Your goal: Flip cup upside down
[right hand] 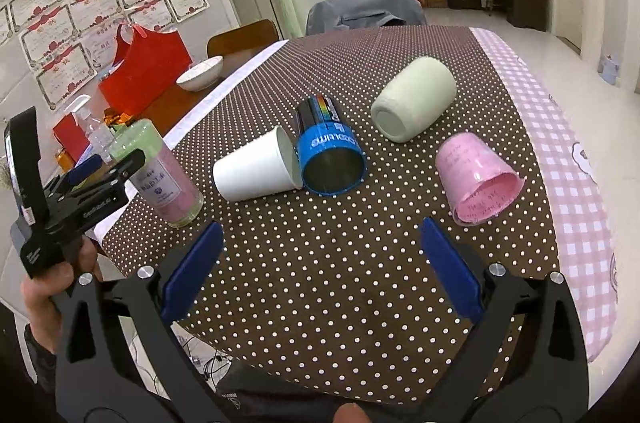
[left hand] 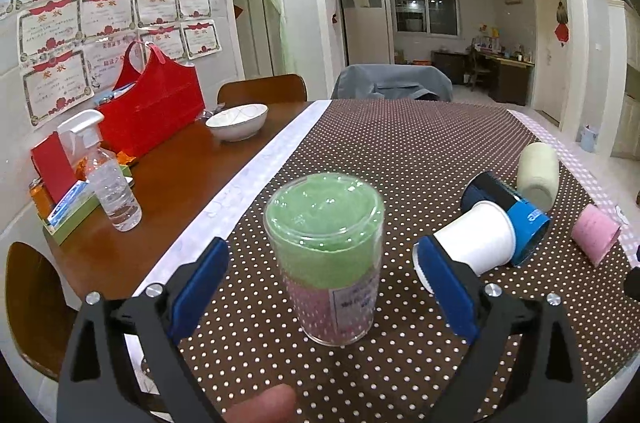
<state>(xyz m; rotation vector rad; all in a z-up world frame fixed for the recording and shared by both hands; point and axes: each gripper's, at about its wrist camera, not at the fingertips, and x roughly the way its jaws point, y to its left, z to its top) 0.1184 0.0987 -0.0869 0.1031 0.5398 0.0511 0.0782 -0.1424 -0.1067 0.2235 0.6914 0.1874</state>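
Observation:
A clear cup (left hand: 326,263) with green and pink filling stands on the dotted brown cloth (left hand: 400,151). My left gripper (left hand: 324,289) is open, one blue pad on each side of the cup, neither touching it. The right wrist view shows this cup (right hand: 168,183) at the left with the left gripper (right hand: 116,163) around its upper part. My right gripper (right hand: 322,263) is open over bare cloth near the front edge. Lying on their sides are a white paper cup (right hand: 252,175), a blue cup (right hand: 332,151), a pale green cup (right hand: 416,99) and a pink cup (right hand: 476,175).
On the bare wooden tabletop (left hand: 172,175) to the left are a spray bottle (left hand: 108,175), a red bag (left hand: 156,103), a white bowl (left hand: 238,121) and boxes. Chairs stand at the far side. A pink checked cloth (right hand: 560,151) covers the right edge.

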